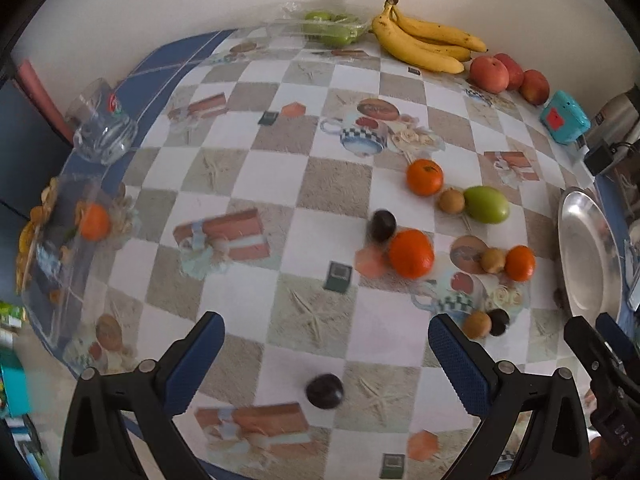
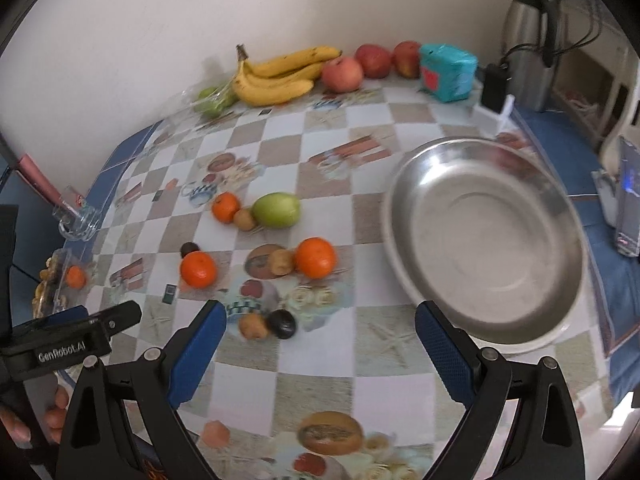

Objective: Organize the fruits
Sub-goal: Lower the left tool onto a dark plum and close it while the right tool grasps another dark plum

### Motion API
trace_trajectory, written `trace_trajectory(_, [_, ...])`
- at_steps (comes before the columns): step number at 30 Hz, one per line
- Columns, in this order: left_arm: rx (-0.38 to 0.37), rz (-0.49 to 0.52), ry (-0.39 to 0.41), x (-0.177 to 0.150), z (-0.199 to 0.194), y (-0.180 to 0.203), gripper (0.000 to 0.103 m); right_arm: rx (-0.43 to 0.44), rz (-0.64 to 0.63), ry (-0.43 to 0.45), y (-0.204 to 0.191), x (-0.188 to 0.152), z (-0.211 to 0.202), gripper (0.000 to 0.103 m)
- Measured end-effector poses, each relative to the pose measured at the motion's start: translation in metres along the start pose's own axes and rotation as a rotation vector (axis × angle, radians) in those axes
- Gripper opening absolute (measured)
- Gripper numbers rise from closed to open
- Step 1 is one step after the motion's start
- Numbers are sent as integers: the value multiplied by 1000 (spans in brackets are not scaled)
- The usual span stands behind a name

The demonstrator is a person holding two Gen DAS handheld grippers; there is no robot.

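Loose fruit lies on the patterned tablecloth: three oranges [image 1: 412, 254] [image 2: 316, 258], a green mango [image 1: 486, 204] [image 2: 277, 210], small brown kiwis [image 1: 452, 200] [image 2: 253, 326] and dark plums [image 1: 382, 225] [image 2: 282, 323]. One dark plum [image 1: 325, 391] lies between the fingers of my open left gripper [image 1: 326, 352], close in front. My right gripper [image 2: 320, 340] is open and empty, just before a kiwi and plum. A steel bowl [image 2: 480, 232] [image 1: 588, 252] stands empty at the right. Bananas [image 1: 420, 42] [image 2: 280, 76], red apples [image 1: 504, 74] [image 2: 370, 62] and bagged green fruit [image 1: 332, 28] [image 2: 212, 100] line the back wall.
A clear tray [image 1: 68, 236] holding an orange and dried slices sits at the left edge, with a glass cup [image 1: 102, 126] behind it. A teal box [image 2: 448, 72], a black charger [image 2: 494, 88] and a steel thermos [image 2: 532, 40] stand at the back right.
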State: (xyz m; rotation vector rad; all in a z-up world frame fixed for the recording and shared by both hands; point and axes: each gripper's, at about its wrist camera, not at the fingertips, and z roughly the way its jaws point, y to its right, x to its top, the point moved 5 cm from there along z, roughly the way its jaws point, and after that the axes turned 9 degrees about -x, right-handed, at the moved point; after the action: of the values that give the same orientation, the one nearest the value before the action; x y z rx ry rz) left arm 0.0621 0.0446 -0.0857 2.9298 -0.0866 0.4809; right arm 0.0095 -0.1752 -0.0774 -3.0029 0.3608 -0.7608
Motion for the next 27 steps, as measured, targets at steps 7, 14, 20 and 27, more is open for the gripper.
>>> trace_trajectory(7, [-17, 136, 29, 9, 2, -4, 103, 35, -24, -54, -16, 3, 21, 96])
trace_trajectory(14, [-61, 238, -66, -15, 24, -3, 103, 53, -28, -100, -20, -2, 36, 96])
trace_trajectory(20, [-130, 192, -140, -35, 40, -10, 89, 75, -12, -132, -20, -6, 48, 82])
trace_trajectory(27, [-212, 141, -202, -50, 46, -9, 75, 87, -10, -174, -23, -11, 62, 60])
